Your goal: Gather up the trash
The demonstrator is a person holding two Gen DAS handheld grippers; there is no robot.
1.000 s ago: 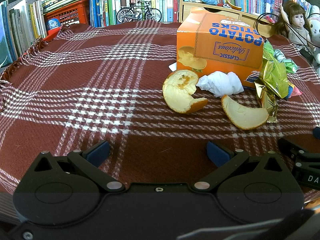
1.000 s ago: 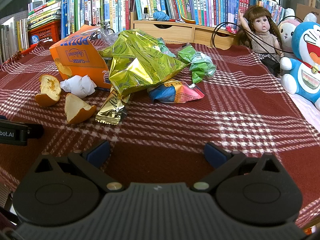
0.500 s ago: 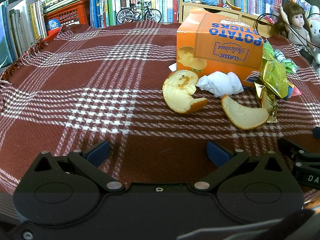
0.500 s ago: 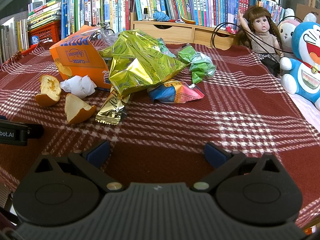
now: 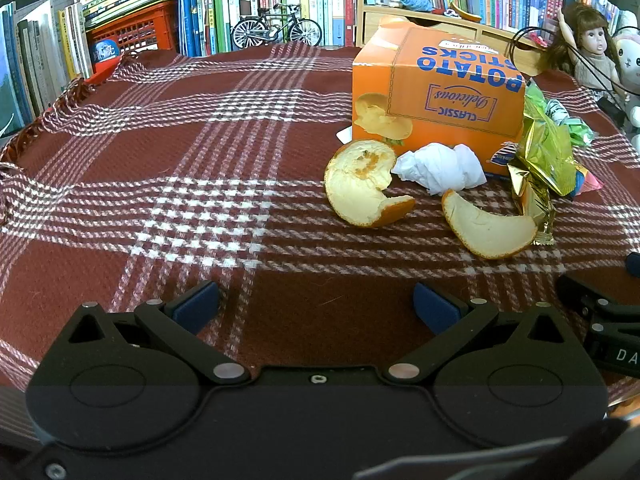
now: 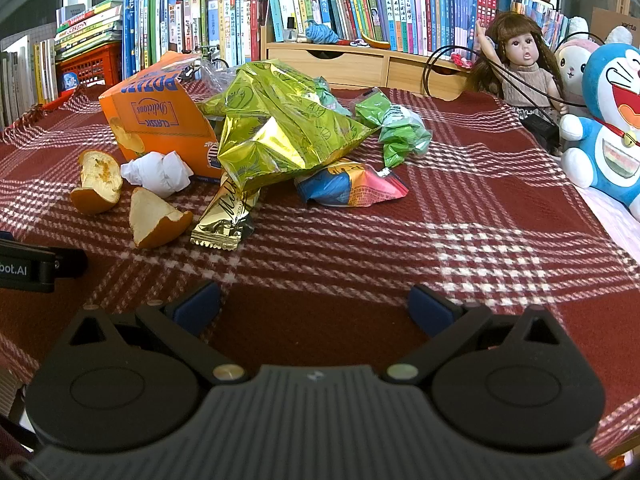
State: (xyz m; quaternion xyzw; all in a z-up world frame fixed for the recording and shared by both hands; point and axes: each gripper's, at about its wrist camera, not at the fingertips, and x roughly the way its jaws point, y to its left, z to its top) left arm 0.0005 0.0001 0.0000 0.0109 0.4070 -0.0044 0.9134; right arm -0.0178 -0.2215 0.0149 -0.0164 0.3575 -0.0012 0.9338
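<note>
Trash lies in a heap on the plaid cloth [image 5: 200, 200]: an orange potato-sticks box [image 5: 440, 92], two orange peels [image 5: 360, 188] [image 5: 488, 228], a crumpled white tissue [image 5: 440, 166], a big yellow-green foil bag [image 6: 280, 128], a gold wrapper [image 6: 226, 220], a blue-pink wrapper [image 6: 348, 188] and a green wrapper [image 6: 400, 132]. My left gripper [image 5: 316, 304] is open, low over the cloth, short of the peels. My right gripper [image 6: 316, 304] is open too, empty, in front of the wrappers. The left unit's edge [image 6: 28, 268] shows in the right wrist view.
Bookshelves [image 6: 320, 0] and a wooden drawer unit [image 6: 360, 64] line the back. A doll [image 6: 524, 68] and plush toys [image 6: 608, 120] sit at the right edge. A red crate [image 5: 136, 32] and a toy bicycle [image 5: 276, 28] stand behind the cloth at the left.
</note>
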